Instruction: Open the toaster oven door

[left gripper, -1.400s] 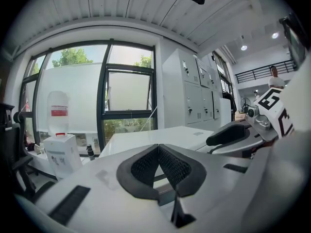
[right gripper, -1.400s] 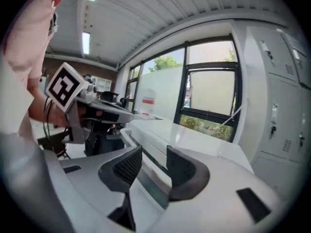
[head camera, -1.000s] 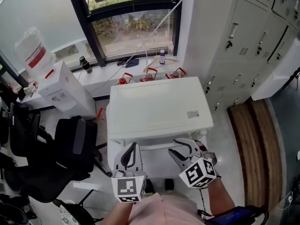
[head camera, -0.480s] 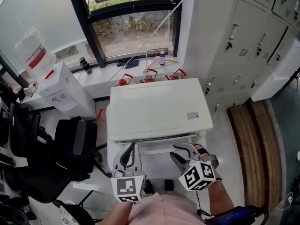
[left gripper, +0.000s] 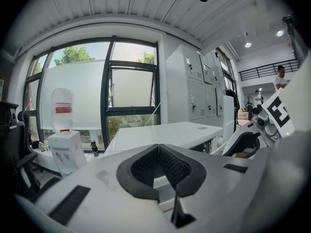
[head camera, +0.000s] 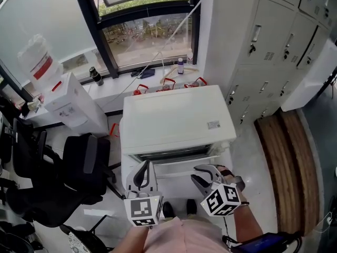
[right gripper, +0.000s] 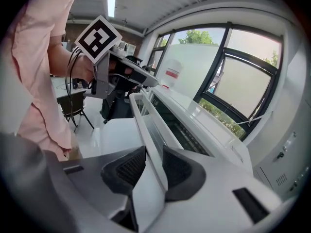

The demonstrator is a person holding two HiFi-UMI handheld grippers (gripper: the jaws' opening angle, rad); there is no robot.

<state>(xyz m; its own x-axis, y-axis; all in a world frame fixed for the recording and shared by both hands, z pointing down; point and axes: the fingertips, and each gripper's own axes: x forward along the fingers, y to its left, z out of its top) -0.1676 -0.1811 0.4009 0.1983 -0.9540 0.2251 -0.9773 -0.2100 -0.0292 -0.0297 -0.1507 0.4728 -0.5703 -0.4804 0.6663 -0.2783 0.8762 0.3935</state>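
The white toaster oven (head camera: 178,121) stands below me, its door (head camera: 176,165) tipped a little open so that a dark gap (head camera: 172,154) shows under the top. My right gripper (head camera: 203,176) is shut on the door's white handle bar (right gripper: 149,139), which runs between its black pads (right gripper: 176,171); the dark oven inside (right gripper: 181,128) lies beyond. My left gripper (head camera: 141,176) hangs in front of the door's left part, shut on nothing, its pads (left gripper: 146,167) pressed together. The left gripper (right gripper: 127,72) with its marker cube also shows in the right gripper view.
A black office chair (head camera: 80,167) stands close on the left, and behind it a white water dispenser (head camera: 68,101) with a bottle (head camera: 36,59). Grey lockers (head camera: 274,36) and a wooden plank (head camera: 288,157) are on the right. Small bottles sit on the window sill (head camera: 152,75).
The door has swung out a little from the oven and a dark gap has opened under the top. My right gripper has drawn back toward me with the handle.
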